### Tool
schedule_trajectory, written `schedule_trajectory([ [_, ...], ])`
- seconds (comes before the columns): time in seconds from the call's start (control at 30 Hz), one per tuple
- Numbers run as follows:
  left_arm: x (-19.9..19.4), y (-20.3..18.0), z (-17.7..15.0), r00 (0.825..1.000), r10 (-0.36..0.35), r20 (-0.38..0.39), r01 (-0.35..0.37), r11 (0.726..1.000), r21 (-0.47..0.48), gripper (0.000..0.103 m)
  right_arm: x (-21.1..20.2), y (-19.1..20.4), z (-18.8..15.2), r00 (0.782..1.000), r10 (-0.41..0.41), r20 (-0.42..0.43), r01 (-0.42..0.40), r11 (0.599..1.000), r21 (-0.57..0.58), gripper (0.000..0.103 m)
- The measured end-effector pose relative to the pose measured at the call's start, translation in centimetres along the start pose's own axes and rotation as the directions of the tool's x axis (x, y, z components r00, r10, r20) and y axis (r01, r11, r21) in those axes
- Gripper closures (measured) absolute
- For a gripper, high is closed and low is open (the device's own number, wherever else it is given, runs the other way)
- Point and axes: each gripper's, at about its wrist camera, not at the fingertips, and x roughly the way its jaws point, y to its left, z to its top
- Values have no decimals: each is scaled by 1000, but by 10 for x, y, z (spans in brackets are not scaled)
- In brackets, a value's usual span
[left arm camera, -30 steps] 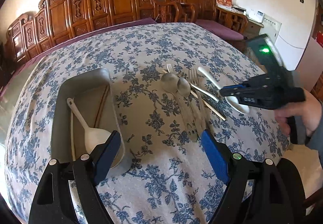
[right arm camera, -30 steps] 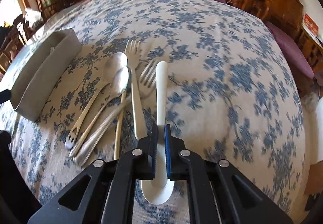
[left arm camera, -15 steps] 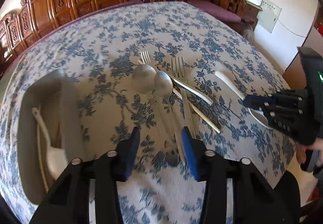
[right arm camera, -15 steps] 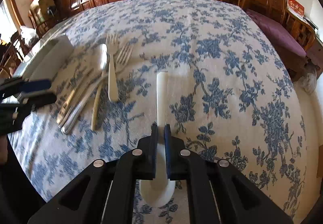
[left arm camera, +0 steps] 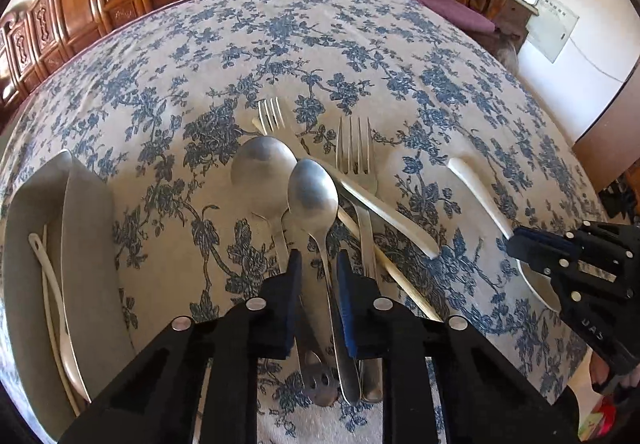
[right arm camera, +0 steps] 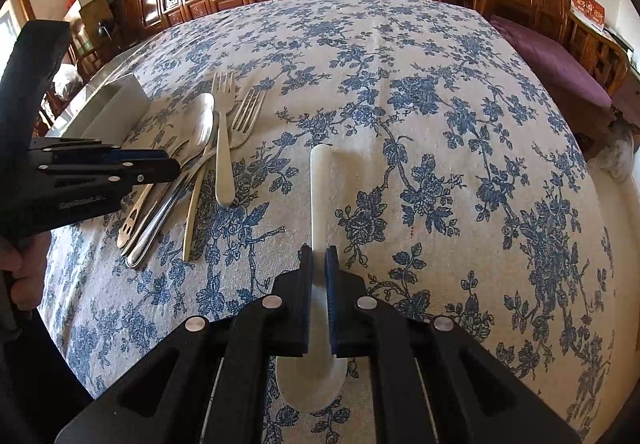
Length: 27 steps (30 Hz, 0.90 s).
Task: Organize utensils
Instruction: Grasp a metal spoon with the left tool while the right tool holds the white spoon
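left gripper (left arm camera: 318,264): jaws have just been closing, now narrow around the handles of the two metal spoons; a gap shows between each pad and the handles, so not yet pressing.
right gripper (right arm camera: 319,264): clamped tight on the neck of the white spoon (right arm camera: 319,196), bowl under the gripper body, handle pointing away over the cloth.
small spoon (left arm camera: 314,196): bowl up, handle running between the left jaws.
big spoon (left arm camera: 264,172): just left of the small spoon, bowls touching, handle also running down between the left jaws, its holed end below them.
steel fork (left arm camera: 356,152): right of the spoons, tines pointing away.
pale fork (left arm camera: 272,114): lies slantwise under the spoons and steel fork.
chopstick (left arm camera: 400,276): slanted, passing under the pile.
tray (left arm camera: 86,244): grey, left of the pile, holding a white ladle-like spoon (left arm camera: 44,264).
tablecloth (left arm camera: 320,44): blue floral, covering the table.
hand (right arm camera: 24,276): seen behind the left gripper in the right view.
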Motion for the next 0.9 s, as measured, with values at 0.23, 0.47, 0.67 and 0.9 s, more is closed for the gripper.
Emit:
schedule_trajectory([
  [0.23, 3, -9, -2, 999, 32, -42, -30, 999, 44, 89, 0, 0, -1, 1000, 2, 2, -2, 1000, 2, 95],
  [0.47, 4, -7, 1, 998, 10, -63, -7, 999, 42, 101, 0, -1, 0, 1000, 2, 1, -2, 1000, 1, 95],
  [0.67, -6, -4, 2, 1000, -2, -26, 3, 999, 34, 101, 0, 0, 0, 1000, 0, 1, 0, 1000, 0, 95],
  [0.9, -35, -3, 5, 999, -18, 34, 17, 999, 36, 101, -8, 4, 3, 1000, -1, 26, 1, 1000, -9, 95],
])
